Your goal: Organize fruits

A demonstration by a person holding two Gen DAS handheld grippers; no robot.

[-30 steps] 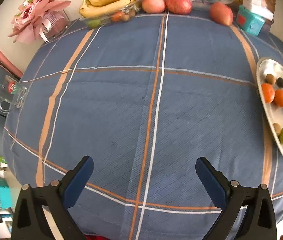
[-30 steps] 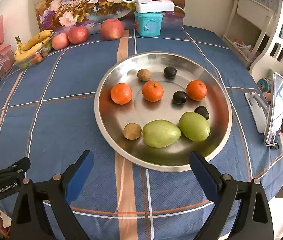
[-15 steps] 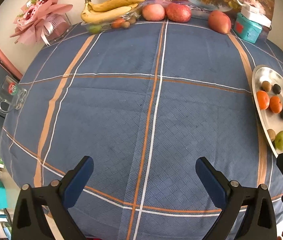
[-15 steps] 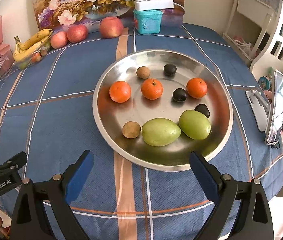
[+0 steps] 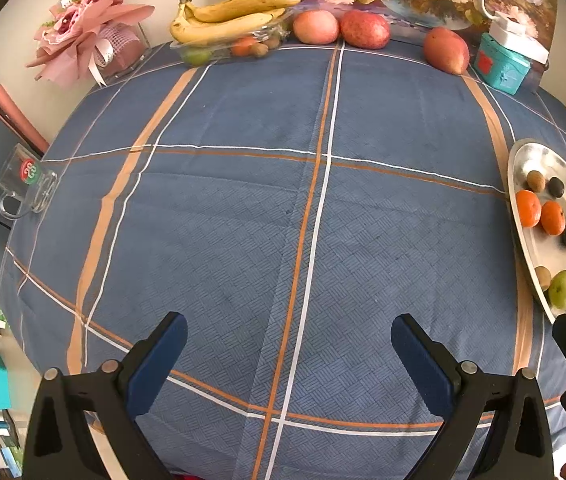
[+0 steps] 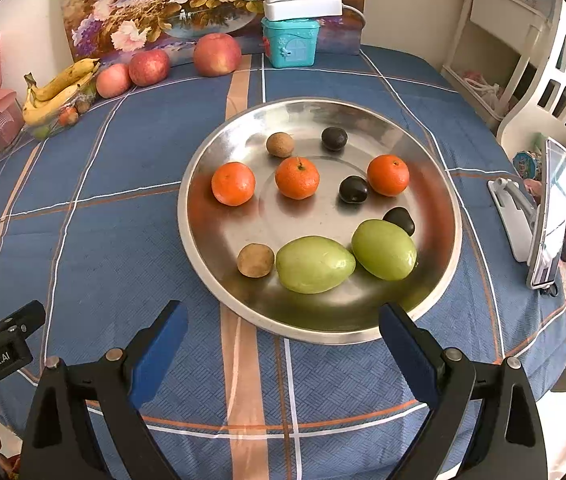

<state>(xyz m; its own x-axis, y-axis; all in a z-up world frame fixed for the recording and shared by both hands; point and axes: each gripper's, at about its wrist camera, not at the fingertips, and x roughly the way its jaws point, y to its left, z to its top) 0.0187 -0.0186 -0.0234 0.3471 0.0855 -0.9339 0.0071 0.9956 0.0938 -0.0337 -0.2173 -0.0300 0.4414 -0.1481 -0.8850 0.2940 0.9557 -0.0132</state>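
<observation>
Both wrist views have drawn back and risen a little over the past second: the metal tray (image 6: 449,216) now sits slightly farther ahead of the right claw (image 6: 281,330), and in the left view more of the tablecloth (image 5: 243,208) shows.

On the tray, straight ahead of the right claw, lie two green fruits (image 6: 315,264) nearest its fingertips and touching each other, three oranges (image 6: 297,178) in a loose row beyond them, three small dark fruits (image 6: 353,189) toward the right, and two small brown ones (image 6: 255,260). All are mixed, not grouped by kind.

Far ahead and to the left, by the painting (image 6: 163,4), stand three apples (image 6: 217,55) and a clear box with bananas (image 6: 57,92).

Right claw: released, jaws wide, holding nothing, just short of the tray's near rim. Left claw (image 5: 289,340): likewise spread and bare, over cloth, with the tray well off to its right.

This scene fits either fruit waiting to be sorted out of the tray or fruit gathered into it, so the step in hand is unsettled. Any pick would call for jaws spread wide around a round, rolling fruit.
</observation>
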